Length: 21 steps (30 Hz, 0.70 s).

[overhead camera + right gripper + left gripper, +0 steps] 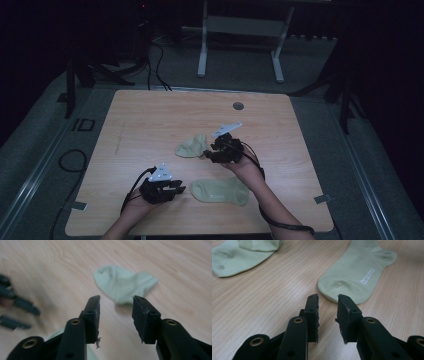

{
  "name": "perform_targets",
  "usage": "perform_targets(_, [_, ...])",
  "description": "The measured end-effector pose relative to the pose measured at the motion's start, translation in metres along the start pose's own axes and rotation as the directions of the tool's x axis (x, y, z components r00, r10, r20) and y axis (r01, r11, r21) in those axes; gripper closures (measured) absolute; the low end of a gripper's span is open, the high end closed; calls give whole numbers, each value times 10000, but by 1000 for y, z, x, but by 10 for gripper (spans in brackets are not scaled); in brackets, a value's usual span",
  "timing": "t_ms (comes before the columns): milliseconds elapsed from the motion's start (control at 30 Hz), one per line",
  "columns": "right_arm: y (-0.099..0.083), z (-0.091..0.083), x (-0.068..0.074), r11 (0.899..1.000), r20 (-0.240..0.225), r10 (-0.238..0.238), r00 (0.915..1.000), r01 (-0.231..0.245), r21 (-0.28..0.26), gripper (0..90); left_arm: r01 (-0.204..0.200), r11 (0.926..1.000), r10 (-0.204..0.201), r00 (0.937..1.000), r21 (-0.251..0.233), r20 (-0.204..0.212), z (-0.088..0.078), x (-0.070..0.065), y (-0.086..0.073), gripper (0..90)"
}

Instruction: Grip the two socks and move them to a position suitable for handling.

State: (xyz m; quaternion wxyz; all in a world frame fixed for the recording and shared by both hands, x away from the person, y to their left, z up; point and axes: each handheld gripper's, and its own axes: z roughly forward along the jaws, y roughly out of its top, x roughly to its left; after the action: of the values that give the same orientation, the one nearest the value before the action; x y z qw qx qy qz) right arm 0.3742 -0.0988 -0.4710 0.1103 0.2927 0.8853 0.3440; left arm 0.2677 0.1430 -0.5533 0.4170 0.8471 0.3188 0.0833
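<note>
Two pale green socks on a wooden table (150, 115); the flat sock (220, 191) lies near the front edge, between the person's forearms, and the crumpled sock (192, 147) lies farther back, near the middle. Left gripper (172, 189) rests low, just left of the flat sock; in the left gripper view its jaws stand a little apart with nothing between them, the toe of that sock (354, 277) lying just beyond the tips. Right gripper (212, 150) hovers above the table just right of the crumpled sock; its jaws stand moderately open and empty, framing that sock (123, 286) from above. Judged step: reaching for the crumpled sock, probably to pair it with the flat one. For a clean pick, descend onto a raised fold rather than a flat edge; close only once the cloth sits between the pads; lift straight up, so the fabric does not drag.
</note>
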Motion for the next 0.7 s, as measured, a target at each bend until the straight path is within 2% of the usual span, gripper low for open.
perform_targets(67, [11,12,-2,9999,-63,-32,10000,33,105,540,97,10000,-97,10000,-22,19,-2,3,-4,697])
perform_targets(200, [27,38,-6,9994,-16,13,10000,-13,350,475,433,9990,-434,9991,-112,-28,-3,6,-8,626])
perform_targets(300, [35,60,-11,9972,59,224,9997,-228,714,443,431,9988,-430,9991,-231,51,-3,5,-8,590])
perform_targets(400, [39,82,-13,9935,438,206,9988,-254,1109,396,344,9990,-342,9994,-287,84,-1,3,-8,536])
perform_targets(433, [39,89,-13,9925,433,162,9989,-213,1204,374,384,9988,-382,9992,-301,80,0,3,-8,505])
perform_targets(500, [38,104,-13,9897,702,-21,9975,-80,1427,359,587,9969,-567,9977,-526,377,1,4,-9,417])
perform_targets(600, [35,122,-11,9829,1081,-177,9940,-25,1839,360,852,9949,-834,9959,-533,356,3,6,-10,266])
perform_targets(667, [33,130,-11,9780,1206,-179,9925,-78,2087,377,943,9936,-930,9954,-614,228,3,7,-10,231])
perform_targets(700, [33,131,-11,9802,1243,-51,9922,-197,1972,388,1019,9927,-1007,9947,-644,205,3,7,-10,205])
